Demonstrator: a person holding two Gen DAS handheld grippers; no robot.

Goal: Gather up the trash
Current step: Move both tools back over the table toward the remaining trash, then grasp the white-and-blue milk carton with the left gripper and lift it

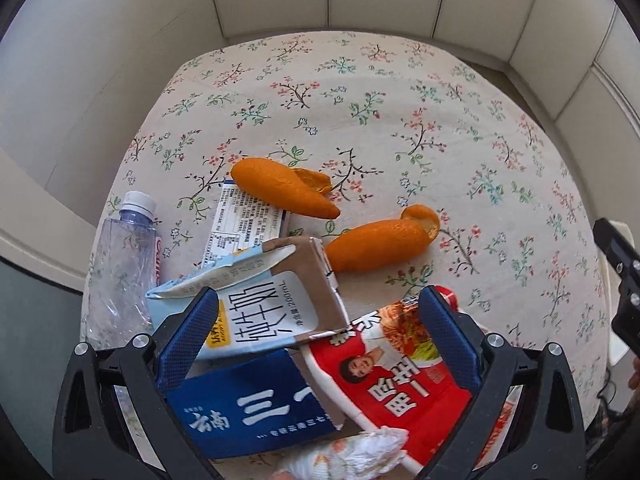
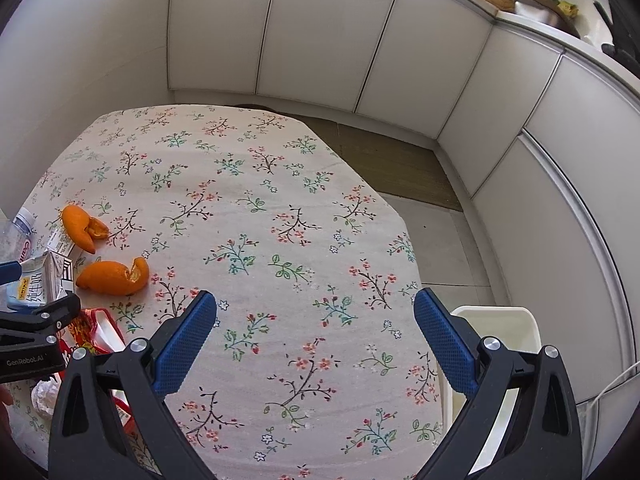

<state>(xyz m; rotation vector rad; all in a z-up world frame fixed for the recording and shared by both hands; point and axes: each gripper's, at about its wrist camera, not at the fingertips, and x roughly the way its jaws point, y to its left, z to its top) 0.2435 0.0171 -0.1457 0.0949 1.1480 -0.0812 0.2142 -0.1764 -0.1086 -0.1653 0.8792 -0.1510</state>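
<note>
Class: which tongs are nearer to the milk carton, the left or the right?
Left. The left tongs hang open right over the milk carton, one finger overlapping it. The right tongs are open over bare tablecloth, with the carton far off to their left.

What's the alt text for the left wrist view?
The open left gripper hovers over a trash pile on a floral tablecloth: a milk carton, red noodle wrapper, blue box and crumpled tissue. Beyond lie two orange peels and, at left, a plastic bottle.

Soft even daylight, sharp focus, strong fisheye bending at edges.
</note>
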